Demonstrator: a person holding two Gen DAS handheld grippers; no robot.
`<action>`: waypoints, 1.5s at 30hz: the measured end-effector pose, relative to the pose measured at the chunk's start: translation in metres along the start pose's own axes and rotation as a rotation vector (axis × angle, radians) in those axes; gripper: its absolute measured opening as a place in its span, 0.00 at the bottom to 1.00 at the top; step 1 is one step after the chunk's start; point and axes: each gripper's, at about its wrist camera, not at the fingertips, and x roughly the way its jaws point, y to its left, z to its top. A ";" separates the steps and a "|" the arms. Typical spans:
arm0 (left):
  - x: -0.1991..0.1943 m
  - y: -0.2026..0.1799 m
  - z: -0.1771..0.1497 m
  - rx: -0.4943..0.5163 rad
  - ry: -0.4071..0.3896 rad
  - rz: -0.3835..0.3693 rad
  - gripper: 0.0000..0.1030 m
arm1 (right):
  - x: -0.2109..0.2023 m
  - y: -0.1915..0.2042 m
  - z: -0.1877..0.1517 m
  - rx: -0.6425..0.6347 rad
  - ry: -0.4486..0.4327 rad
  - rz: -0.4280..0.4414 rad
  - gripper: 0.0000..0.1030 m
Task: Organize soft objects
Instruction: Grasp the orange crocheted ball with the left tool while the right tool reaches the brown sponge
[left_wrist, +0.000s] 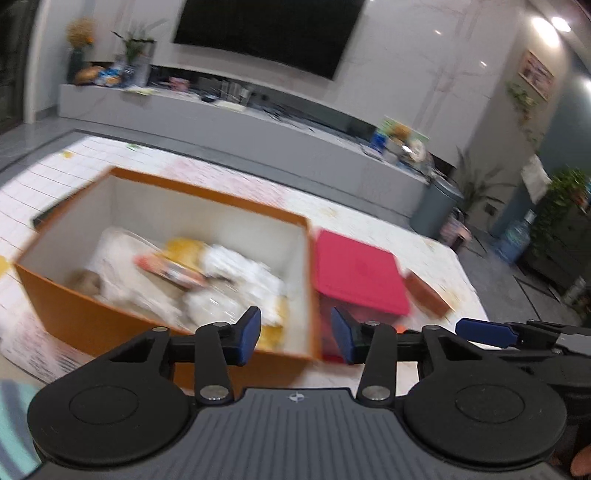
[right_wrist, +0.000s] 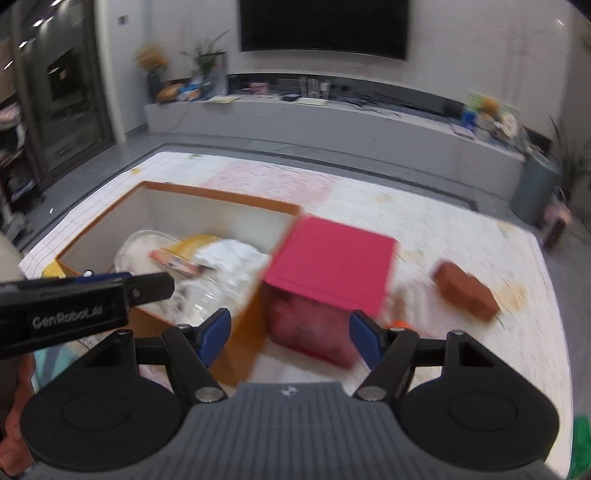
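An open orange box (left_wrist: 74, 314) (right_wrist: 247, 347) stands on the table and holds white soft packets, a yellow bag and a clear plastic bag (left_wrist: 221, 280) (right_wrist: 225, 262). A pink lidded container (left_wrist: 358, 273) (right_wrist: 332, 266) stands right of it. A brown block (left_wrist: 424, 293) (right_wrist: 467, 288) lies further right. My left gripper (left_wrist: 295, 338) is open and empty above the box's near right corner. My right gripper (right_wrist: 290, 341) is open and empty above the pink container's near side. The left gripper also shows in the right wrist view (right_wrist: 92, 295).
The table has a white patterned cloth (right_wrist: 424, 221). A small orange thing (right_wrist: 399, 324) lies by the pink container. A long grey TV bench (left_wrist: 258, 129) with clutter runs behind. A grey bin (left_wrist: 436, 206) stands at the right. Both views are motion-blurred.
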 end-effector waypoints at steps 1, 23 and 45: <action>0.004 -0.007 -0.003 0.010 0.014 -0.011 0.46 | -0.003 -0.010 -0.006 0.018 0.003 -0.009 0.68; 0.106 -0.141 -0.057 0.212 0.066 -0.029 0.36 | 0.020 -0.160 -0.064 0.100 0.147 -0.168 0.67; 0.175 -0.172 -0.068 0.117 -0.049 0.276 0.42 | 0.088 -0.221 -0.037 0.040 0.229 -0.095 0.65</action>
